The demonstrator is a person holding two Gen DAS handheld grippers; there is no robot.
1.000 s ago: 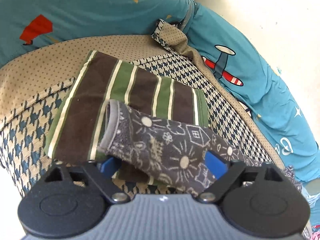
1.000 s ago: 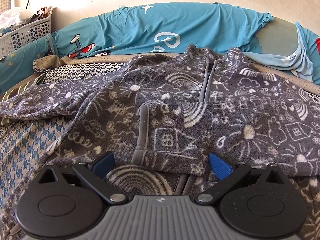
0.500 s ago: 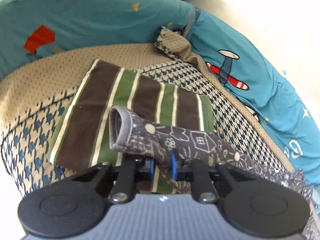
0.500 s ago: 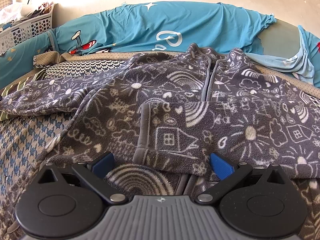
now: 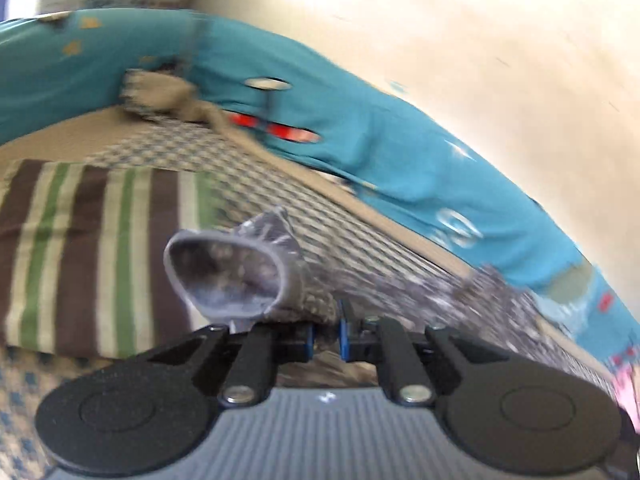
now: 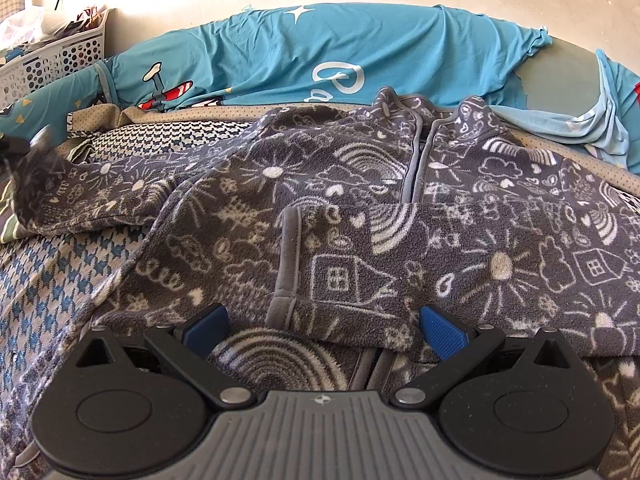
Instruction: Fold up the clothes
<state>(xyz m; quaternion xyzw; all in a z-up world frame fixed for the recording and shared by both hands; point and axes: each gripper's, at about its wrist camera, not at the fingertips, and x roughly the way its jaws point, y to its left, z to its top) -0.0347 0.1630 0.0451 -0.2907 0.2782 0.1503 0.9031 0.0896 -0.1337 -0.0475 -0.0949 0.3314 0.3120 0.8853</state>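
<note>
- Currently, I hold the left gripper (image 5: 326,336) clamped on the sleeve (image 5: 280,276) of the grey patterned fleece jacket (image 6: 360,208); its blue fingers (image 5: 308,342) sit nearly together with the fleece pinched between them.
- In the left wrist view, the sleeve's cuff (image 5: 224,276) stands open and raised just ahead of the fingers, its grey trimmed rim facing the camera. The picture is motion-blurred, so I cannot read finer detail.
- Behind the cuff lies a folded brown, green and cream striped cloth (image 5: 92,248) on the houndstooth bed cover (image 5: 280,184).
- I keep the right gripper (image 6: 324,330) released: its two blue fingers (image 6: 442,334) stand wide apart with nothing pinched between them.
- In the right wrist view, the jacket lies spread front-up on the bed cover (image 6: 52,272), zip (image 6: 420,152) running toward the collar at the far side.
- The other sleeve (image 6: 460,260) is folded across the jacket's chest, its cuff (image 6: 288,264) ending just ahead of the right gripper, between the lines of the open fingers.
- The gripped sleeve (image 6: 92,196) stretches out to the left edge of that view, where its end is blurred.
- A teal printed sheet (image 6: 320,56) covers the bolster along the wall behind the jacket.
- A white perforated basket (image 6: 52,64) stands at the far left.
</note>
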